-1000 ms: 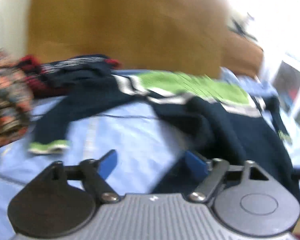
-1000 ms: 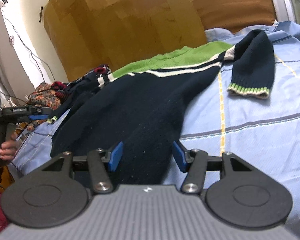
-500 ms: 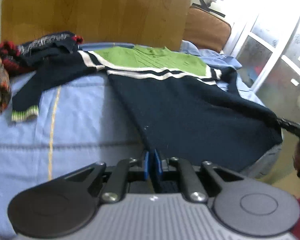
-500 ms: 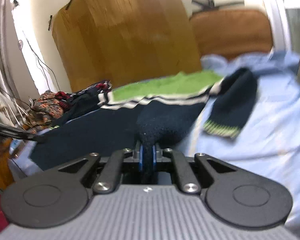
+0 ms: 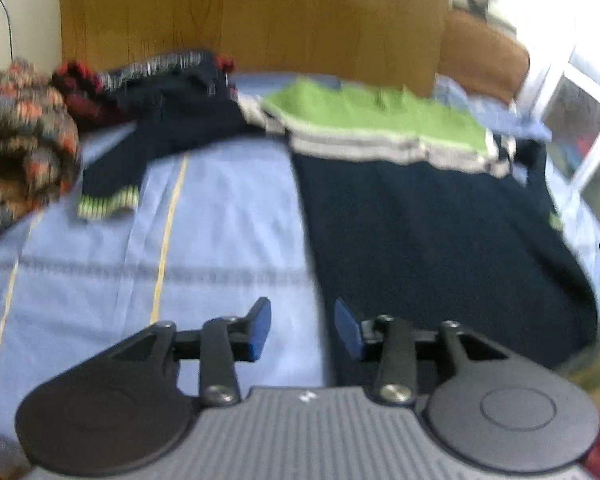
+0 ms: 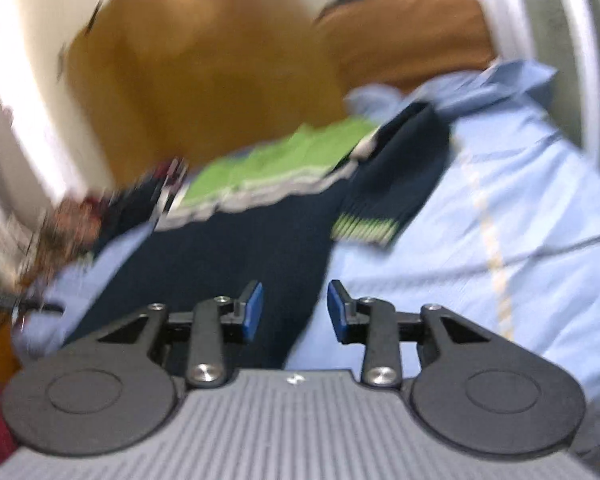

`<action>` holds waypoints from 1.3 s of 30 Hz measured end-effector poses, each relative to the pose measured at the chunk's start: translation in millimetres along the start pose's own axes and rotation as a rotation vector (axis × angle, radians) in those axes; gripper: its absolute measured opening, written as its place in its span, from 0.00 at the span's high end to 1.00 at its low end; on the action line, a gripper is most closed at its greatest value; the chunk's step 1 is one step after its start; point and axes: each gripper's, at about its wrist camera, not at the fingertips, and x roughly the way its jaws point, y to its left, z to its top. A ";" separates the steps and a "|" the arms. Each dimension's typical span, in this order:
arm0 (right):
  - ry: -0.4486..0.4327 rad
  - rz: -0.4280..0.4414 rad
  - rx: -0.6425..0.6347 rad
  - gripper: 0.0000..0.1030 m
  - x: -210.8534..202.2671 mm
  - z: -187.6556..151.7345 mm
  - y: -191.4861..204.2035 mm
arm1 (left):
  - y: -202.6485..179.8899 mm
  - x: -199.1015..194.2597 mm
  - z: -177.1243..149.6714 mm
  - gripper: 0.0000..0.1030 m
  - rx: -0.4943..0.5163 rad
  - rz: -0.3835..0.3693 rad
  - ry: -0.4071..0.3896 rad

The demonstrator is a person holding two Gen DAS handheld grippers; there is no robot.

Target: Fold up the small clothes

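**Both tongs let go over the sweater's bottom edge**

Nearest in the left wrist view, the left gripper (image 5: 302,330) tilts steeply down at the bed. Its blue pads have just been opening and now stand apart with nothing pinched between them; the gap frames the left edge of the sweater (image 5: 428,248) where the dark knit meets the bedsheet (image 5: 220,240). The cloth lies flat under the jaws rather than in them.

The right gripper (image 6: 294,312) points at a shallower downward angle, and its view is smeared by motion. Its pads have also just been opening and hold nothing; between them shows the sweater's (image 6: 220,256) right edge beside the pale blue bedsheet (image 6: 500,208).

Farther on, the sweater is spread on the bed, navy body toward the grippers, white stripes across the chest and a green yoke at the far end. One sleeve stretches out to the left across the sheet, ending in a green-striped cuff (image 5: 107,205). The other sleeve is turned back along the right side, its green-striped cuff (image 6: 364,230) lying at the body's edge.

Beyond the left sleeve sits a heap of other clothes (image 5: 24,136), patterned in orange and dark tones, with a dark red-trimmed garment next to it. At the back stands a wooden headboard (image 5: 252,12), and a brown cushion (image 6: 412,28) leans to its right.
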 end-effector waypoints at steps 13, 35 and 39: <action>0.064 -0.184 -0.027 0.94 88.2 12.7 -18.5 | -73.5 111.0 50.3 0.46 0.057 -0.090 -0.033; -0.210 -0.254 0.091 0.92 -20.0 153.1 -36.0 | -57.1 121.9 79.4 0.23 0.092 -0.148 -0.117; -0.160 -0.006 0.062 0.92 4.3 169.3 34.4 | -33.8 117.4 90.3 0.23 -0.001 -0.206 -0.163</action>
